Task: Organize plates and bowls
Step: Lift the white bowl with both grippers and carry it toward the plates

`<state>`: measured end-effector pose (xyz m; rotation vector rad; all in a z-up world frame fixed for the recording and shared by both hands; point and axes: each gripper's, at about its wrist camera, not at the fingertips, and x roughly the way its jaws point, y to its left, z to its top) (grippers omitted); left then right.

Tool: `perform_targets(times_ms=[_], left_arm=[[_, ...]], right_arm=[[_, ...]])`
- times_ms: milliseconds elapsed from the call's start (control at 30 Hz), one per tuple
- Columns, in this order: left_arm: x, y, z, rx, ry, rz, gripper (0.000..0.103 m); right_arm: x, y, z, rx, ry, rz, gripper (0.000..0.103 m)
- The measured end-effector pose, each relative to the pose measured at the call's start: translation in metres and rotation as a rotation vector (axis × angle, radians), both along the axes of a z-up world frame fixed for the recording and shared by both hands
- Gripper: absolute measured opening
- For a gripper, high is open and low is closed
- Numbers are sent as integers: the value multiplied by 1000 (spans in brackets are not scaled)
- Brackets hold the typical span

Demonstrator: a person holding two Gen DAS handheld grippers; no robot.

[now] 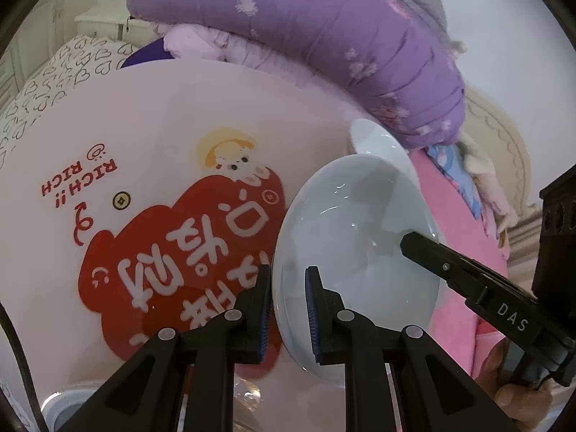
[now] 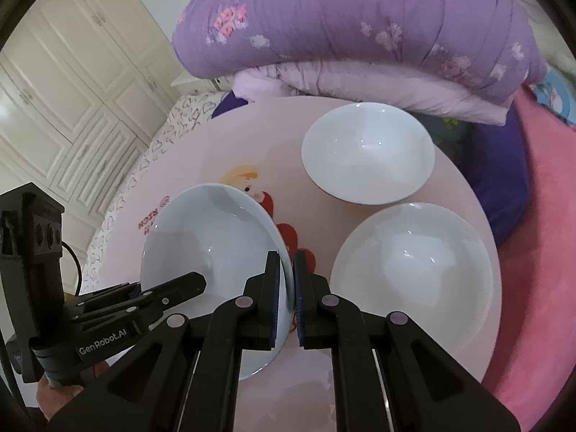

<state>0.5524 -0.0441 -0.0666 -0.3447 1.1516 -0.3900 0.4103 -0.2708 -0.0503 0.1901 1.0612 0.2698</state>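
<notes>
Left gripper (image 1: 288,309) and right gripper (image 2: 286,302), each clamped on opposite rims of one pale plate (image 2: 212,248), which hangs tilted above the round pink table (image 2: 252,136). In the left wrist view the right gripper's tips are hidden behind the plate's far rim. Two white bowls, far bowl (image 2: 367,153) and near bowl (image 2: 410,262), stand just beside each other on the table. The plate hides part of the red printed motif (image 1: 172,252). A folded purple quilt (image 2: 360,28) overhangs the table's far edge.

left gripper (image 1: 288,309): black, blue pads | right gripper (image 2: 286,298): black, "DAS"
</notes>
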Motion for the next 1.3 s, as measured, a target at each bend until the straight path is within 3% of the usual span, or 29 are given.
perform_targets(times_ms=[300, 767, 1300], left_arm=[[-42, -5, 25, -20, -21, -80, 13], [-105, -29, 28, 1, -19, -191, 13], [-127, -52, 3, 78, 41, -237, 13]], right_arm=[[-54, -15, 19, -3, -28, -54, 7], [-133, -38, 10, 17, -18, -149, 7], [-155, -46, -19, 25, 44, -172, 7]])
